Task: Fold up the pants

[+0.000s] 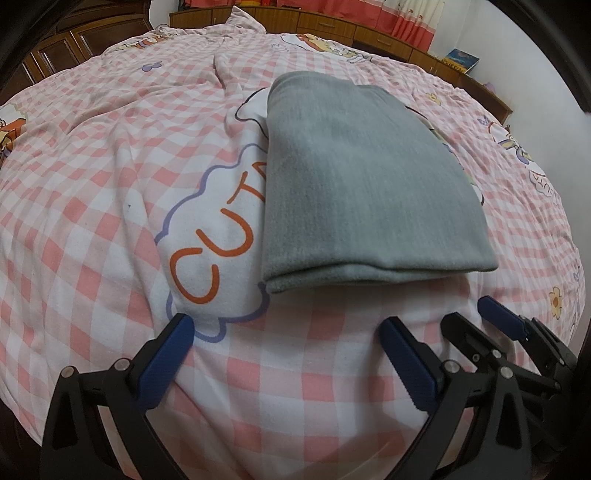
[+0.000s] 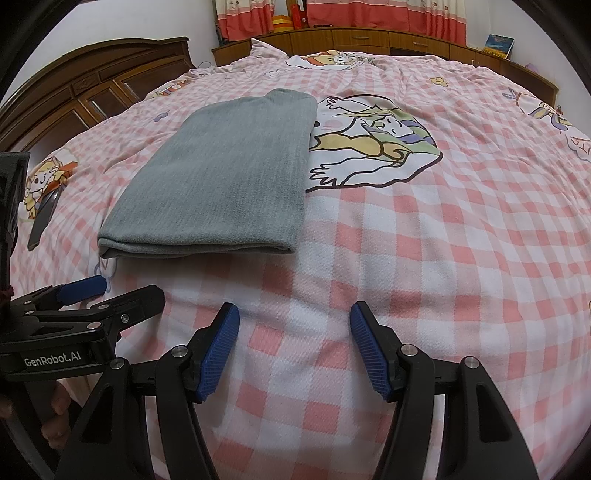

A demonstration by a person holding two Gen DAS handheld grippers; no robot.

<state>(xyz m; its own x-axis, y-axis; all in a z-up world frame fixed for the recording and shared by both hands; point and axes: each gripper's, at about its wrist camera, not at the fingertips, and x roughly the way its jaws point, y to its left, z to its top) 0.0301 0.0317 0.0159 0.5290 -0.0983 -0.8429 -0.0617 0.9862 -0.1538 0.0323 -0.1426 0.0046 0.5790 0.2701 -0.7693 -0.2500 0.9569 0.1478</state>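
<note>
A pair of grey knit pants (image 1: 369, 184), folded into a flat oblong with stacked layers showing at its near edge, is laid on a pink-and-white checked bedspread printed with cartoon figures (image 1: 92, 221). The pants are placed partly over an orange-lettered cloud motif and just beside a large cartoon print. The left gripper with black arms and blue ribbed pads (image 1: 286, 328) is held over bare bedspread just short of the pants' near edge, its jaws spread wide with nothing between them. The right gripper of the same make (image 2: 293, 314) is held to the right of it, near the pants' near right corner but apart from the cloth, its jaws likewise released and empty. A dark wooden headboard (image 2: 92, 81) and red-and-cream curtains (image 2: 388, 14) are seen behind the bed
</note>
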